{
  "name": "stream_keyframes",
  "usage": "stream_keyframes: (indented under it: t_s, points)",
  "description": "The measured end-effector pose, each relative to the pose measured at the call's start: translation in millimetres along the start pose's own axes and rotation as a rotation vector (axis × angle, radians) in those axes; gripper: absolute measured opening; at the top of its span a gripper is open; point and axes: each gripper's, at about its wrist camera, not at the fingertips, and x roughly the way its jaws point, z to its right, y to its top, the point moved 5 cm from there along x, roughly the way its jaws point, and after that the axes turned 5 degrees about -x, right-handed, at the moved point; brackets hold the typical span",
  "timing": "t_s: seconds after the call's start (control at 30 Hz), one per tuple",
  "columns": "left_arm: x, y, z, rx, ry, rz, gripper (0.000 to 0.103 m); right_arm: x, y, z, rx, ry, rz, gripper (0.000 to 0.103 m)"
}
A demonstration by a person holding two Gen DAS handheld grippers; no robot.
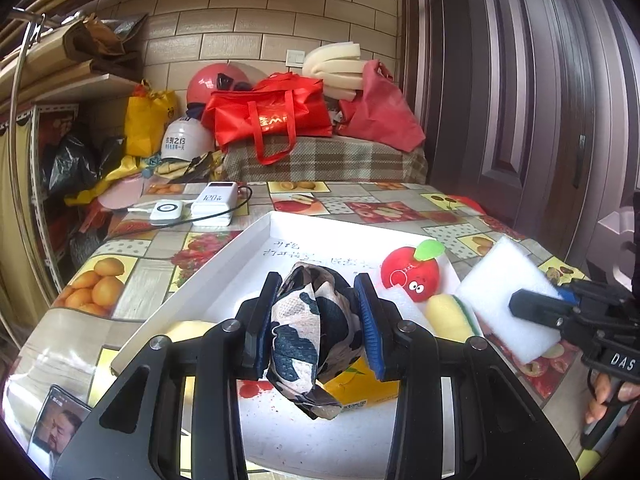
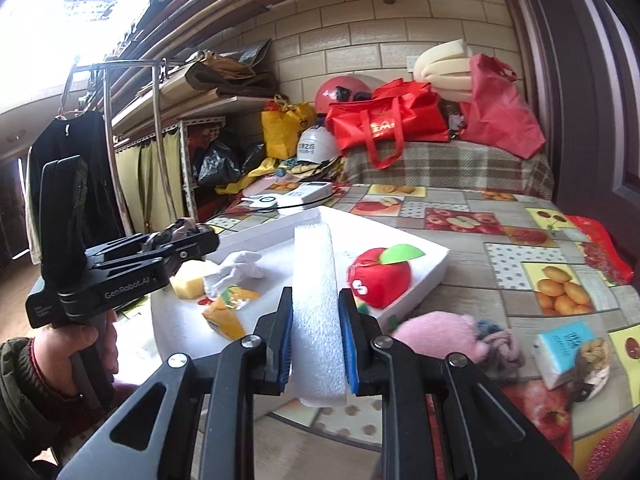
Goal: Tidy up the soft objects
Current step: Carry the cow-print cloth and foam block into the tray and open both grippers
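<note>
Left hand-held gripper (image 1: 316, 320) clenched on cow-print cloth (image 1: 308, 332) over white tray (image 1: 256, 240), right hand-held gripper (image 2: 316, 344) gripping white foam block (image 2: 316, 300) nr tray's edge, apple plush (image 1: 410, 276) inside tray on tabletop (image 1: 132, 292).

My left claw (image 1: 316, 320): black frame, blue pads, pinching a cloth (image 1: 308, 336) in navy-and-cream cow blotches. My right claw (image 2: 316, 344): same black and blue, on a plain white foam block (image 2: 318, 312). Tray (image 1: 224, 272) white. Plush apple (image 1: 412, 276) red with a green leaf. Sponge (image 1: 448, 316) yellow with a green edge. Plush toy (image 2: 436, 336) pink. Tablecloth (image 2: 520, 248) is fruit-print patchwork: oranges, apples, polka dots.
</note>
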Motion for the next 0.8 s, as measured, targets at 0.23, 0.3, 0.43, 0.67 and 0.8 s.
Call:
stream_keyframes:
  t_s: [0.23, 0.3, 0.43, 0.67, 0.8]
  points:
    - [1.9, 2.2, -3.1, -0.006, 0.010, 0.003, 0.036, 15.3, 0.4, -31.3, -0.040, 0.115, -0.028, 0.020]
    - [1.9, 2.7, -7.0, -0.026, 0.020, 0.004, 0.036, 18.3, -0.1, -41.0, -0.059, 0.143, -0.039, 0.019]
    - [0.0, 3.9, -16.3, -0.067, 0.043, 0.014, 0.037, 28.1, -1.6, -56.1, -0.099, 0.182, -0.074, 0.019]
    - [-1.5, 4.0, -17.5, -0.073, 0.053, 0.020, 0.037, 49.6, -7.9, -74.0, -0.167, 0.245, -0.177, 0.019]
    - [-1.2, 3.8, -17.0, -0.074, 0.052, 0.018, 0.037, 70.1, -13.1, -66.1, -0.145, 0.216, -0.258, 0.019]
